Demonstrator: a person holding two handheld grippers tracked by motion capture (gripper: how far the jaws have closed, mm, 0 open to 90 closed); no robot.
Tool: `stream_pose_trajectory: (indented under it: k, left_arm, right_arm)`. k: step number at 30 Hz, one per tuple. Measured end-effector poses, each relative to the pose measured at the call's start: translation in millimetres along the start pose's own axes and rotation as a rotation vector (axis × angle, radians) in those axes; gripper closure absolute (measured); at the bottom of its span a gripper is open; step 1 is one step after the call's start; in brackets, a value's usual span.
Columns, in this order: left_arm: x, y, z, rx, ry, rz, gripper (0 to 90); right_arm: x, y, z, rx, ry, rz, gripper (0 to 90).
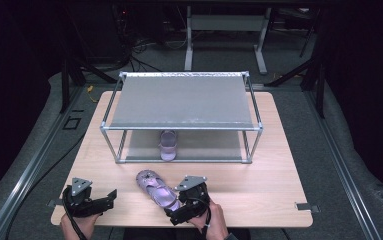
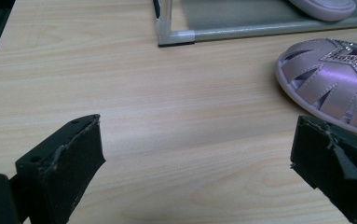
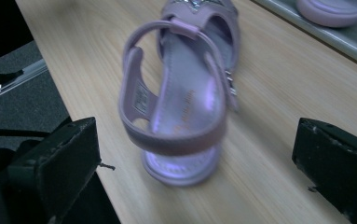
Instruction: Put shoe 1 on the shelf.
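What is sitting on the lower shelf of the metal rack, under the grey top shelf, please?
One purple sandal rests on the lower shelf of the rack, its rounded end facing the person. The grey top shelf covers its far end and the back of that shelf.

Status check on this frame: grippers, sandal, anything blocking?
Both grippers open, left gripper and right gripper empty. Purple sandal lies between right jaws, ungripped. Second sandal on rack lower shelf. Nothing blocking.

Pale wooden tabletop (image 1: 259, 185) evenly lit from above, dark surroundings falling to near black, soft shadow under the grey metal-framed shelf (image 1: 181, 102), shiny lilac strappy sandal (image 3: 181, 98) smeared by motion blur in the right gripper view, left gripper view sharper, mild glare on the wood.
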State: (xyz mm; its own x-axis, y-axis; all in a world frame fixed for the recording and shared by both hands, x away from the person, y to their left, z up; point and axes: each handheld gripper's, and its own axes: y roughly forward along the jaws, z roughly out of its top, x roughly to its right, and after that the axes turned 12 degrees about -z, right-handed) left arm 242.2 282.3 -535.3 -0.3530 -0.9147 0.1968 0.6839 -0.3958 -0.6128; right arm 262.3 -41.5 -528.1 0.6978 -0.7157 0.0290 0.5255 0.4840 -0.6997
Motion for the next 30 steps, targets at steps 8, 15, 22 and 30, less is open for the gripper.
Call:
stream_pose_trajectory:
  k: [8,15,22,30]
  left_arm:
    - [3.2,-0.1,-3.1,-0.005,0.008,-0.006,2.3]
    - [4.1,0.5,-3.8,-0.007,0.011,-0.006,2.6]
    - [3.3,1.1,-6.4,-0.007,0.011,-0.010,2.9]
    - [2.6,-0.9,-4.7,0.011,0.007,-0.016,2.5]
  right_arm:
    - [-29.4,22.6,25.9,-0.079,-0.066,-0.051,5.1]
    - [-30.0,32.3,28.1,-0.135,-0.051,-0.101,12.7]
    - [-30.0,42.5,22.3,-0.162,-0.051,-0.117,21.9]
    - [-27.1,39.7,17.7,-0.116,-0.038,-0.125,36.0]
